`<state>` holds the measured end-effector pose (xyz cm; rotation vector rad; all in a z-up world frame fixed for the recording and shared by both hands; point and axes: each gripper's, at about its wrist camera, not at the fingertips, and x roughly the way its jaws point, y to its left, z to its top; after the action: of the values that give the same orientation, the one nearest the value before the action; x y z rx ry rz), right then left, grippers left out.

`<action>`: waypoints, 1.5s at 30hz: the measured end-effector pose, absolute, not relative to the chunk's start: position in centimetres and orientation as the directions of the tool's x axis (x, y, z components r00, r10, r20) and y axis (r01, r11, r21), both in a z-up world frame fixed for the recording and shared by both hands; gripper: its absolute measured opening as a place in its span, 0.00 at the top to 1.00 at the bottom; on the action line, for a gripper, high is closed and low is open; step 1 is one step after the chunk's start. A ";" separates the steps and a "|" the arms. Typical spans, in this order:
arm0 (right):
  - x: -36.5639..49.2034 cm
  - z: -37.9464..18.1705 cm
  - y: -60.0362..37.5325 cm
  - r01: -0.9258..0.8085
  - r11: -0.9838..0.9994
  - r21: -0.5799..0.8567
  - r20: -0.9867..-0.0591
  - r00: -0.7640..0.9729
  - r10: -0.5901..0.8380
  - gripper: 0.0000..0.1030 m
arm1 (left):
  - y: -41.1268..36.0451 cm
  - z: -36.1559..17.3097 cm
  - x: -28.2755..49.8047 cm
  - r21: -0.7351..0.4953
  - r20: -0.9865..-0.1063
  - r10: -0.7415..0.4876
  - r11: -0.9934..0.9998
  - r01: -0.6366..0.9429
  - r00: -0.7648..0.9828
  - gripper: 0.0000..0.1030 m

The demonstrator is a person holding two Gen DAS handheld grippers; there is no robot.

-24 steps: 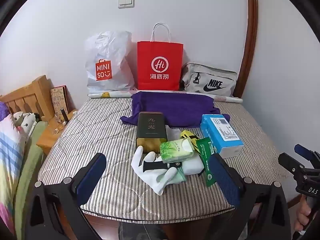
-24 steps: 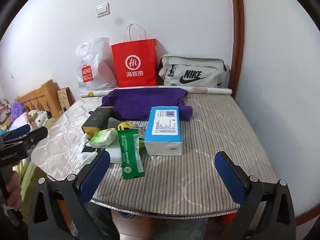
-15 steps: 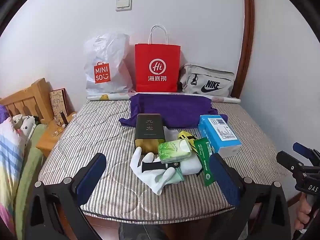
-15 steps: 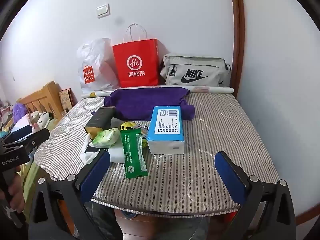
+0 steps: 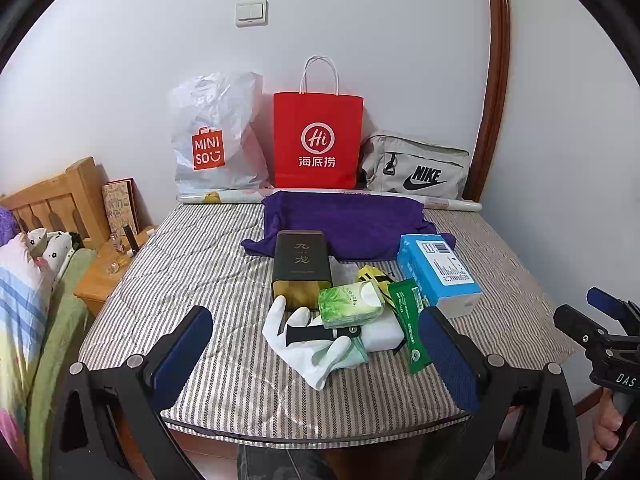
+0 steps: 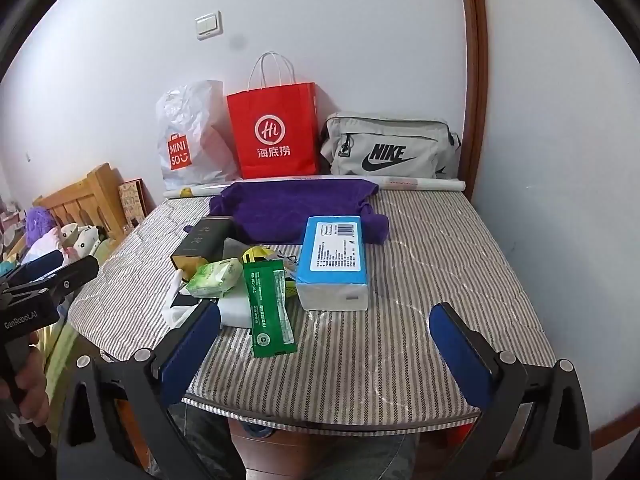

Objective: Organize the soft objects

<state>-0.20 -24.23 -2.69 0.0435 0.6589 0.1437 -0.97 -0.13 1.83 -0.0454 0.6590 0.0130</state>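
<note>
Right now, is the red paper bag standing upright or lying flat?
Upright. The red bag stands at the wall, handles pointing up, between the white plastic bag and the grey Nike bag.

- I am holding the left gripper [image 5: 318, 354] level, its two blue-padded fingers [image 5: 182, 346] spread wide apart with nothing between them.
- I am holding the right gripper [image 6: 326, 350] level too, its blue pads [image 6: 460, 354] just as far apart and gripping nothing.
- In the left wrist view, the right gripper [image 5: 600, 334] is showing at the right edge, with my right hand [image 5: 610, 432] wrapping its handle below.
- In the right wrist view, the left gripper [image 6: 44, 278] is showing at the left edge, with my left hand [image 6: 24, 390] curling around its black grip.
- Both grippers are pointing forward, side by side and well apart.
</note>
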 end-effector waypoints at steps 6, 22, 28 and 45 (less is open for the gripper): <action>-0.4 -2.5 -24.3 -0.118 0.989 0.088 -0.604 0.783 0.147 0.00 | 0.0 1.7 -1.2 -0.040 -0.609 -0.004 0.999 -0.026 0.793 0.00; -0.8 -2.5 -23.9 -0.132 0.988 0.082 -0.596 0.788 0.155 0.00 | 0.0 1.6 -1.3 -0.038 -0.607 0.000 0.999 -0.030 0.795 0.00; -0.8 -2.4 -23.9 -0.136 0.987 0.085 -0.597 0.786 0.160 0.00 | 0.2 1.9 -1.3 -0.035 -0.608 0.006 0.999 -0.035 0.794 0.00; -0.8 -2.2 -23.8 -0.141 0.986 0.088 -0.595 0.787 0.166 0.00 | 0.0 1.8 -1.3 -0.017 -0.604 0.020 0.999 -0.038 0.797 0.00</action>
<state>-0.83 -23.80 -2.18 0.0394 0.6447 0.1653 -1.33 0.00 1.83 -0.0283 0.6484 0.0313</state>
